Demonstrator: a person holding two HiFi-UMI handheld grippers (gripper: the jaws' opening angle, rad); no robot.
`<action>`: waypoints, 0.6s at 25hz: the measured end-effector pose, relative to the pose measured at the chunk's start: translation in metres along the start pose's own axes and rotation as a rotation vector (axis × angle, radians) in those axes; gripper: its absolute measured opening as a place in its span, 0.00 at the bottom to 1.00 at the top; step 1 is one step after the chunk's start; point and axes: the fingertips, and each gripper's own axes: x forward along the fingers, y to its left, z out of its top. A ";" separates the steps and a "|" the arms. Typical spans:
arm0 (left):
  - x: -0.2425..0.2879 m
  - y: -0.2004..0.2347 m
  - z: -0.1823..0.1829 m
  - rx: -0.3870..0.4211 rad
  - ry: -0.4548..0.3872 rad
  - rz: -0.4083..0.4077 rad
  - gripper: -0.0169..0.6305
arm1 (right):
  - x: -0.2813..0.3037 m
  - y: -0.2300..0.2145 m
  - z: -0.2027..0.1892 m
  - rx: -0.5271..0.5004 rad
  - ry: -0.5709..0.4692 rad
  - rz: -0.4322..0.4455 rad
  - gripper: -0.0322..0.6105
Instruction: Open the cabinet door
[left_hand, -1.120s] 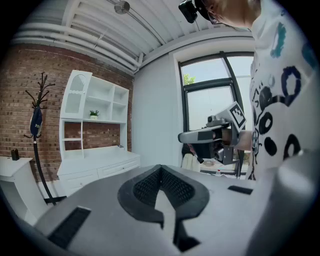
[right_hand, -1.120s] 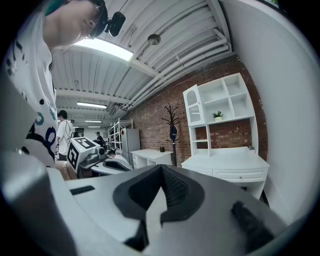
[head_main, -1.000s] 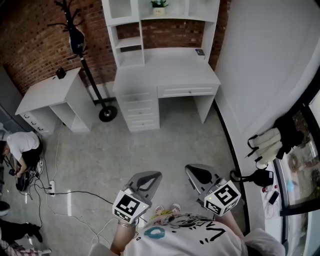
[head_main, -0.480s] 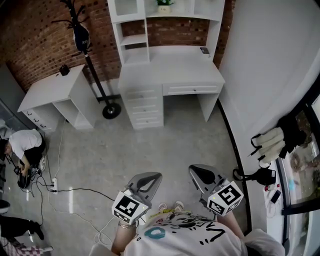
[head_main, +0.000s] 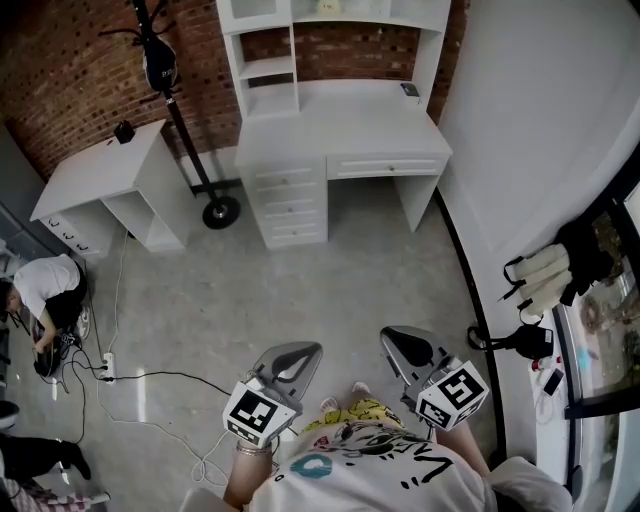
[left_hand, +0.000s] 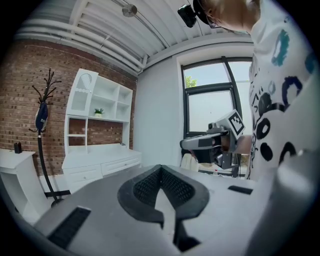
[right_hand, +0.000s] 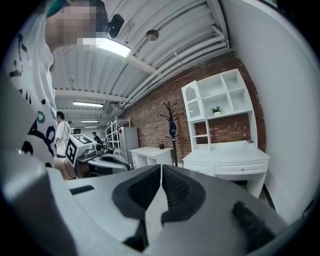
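**Claws.** The left claw (left_hand: 160, 168) has its jaws pressed together with nothing between them. The right claw (right_hand: 161, 166) is likewise pressed together and empty. Both are carried low in front of the person's body, side by side and pointing ahead over bare floor (head_main: 300, 260). This is judged a carrying posture for the approach, since nothing lies within reach.

**Task item.** The cabinet door (right_hand: 192, 102) is an arched glazed panel and appears shut. It sits at the upper left of the white shelf unit (right_hand: 220, 95), which stands on the worktop (head_main: 340, 125) against the brick wall. It is well apart from both claws, across the open floor. Whether it carries a knob cannot be made out.

**Assessment.** The task is not begun and is at the approach stage. The door is mounted high on the unit, so a claw will likely need raising and its jaws spreading before it can take an edge or handle.
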 end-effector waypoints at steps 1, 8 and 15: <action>-0.002 0.002 -0.004 -0.005 0.009 -0.001 0.05 | 0.001 0.001 0.000 0.002 -0.003 -0.002 0.09; -0.003 0.026 -0.012 -0.021 0.030 0.030 0.05 | 0.019 -0.010 -0.004 -0.030 0.039 -0.019 0.10; 0.017 0.055 -0.004 -0.020 0.024 0.038 0.05 | 0.055 -0.034 0.007 -0.023 0.022 0.005 0.10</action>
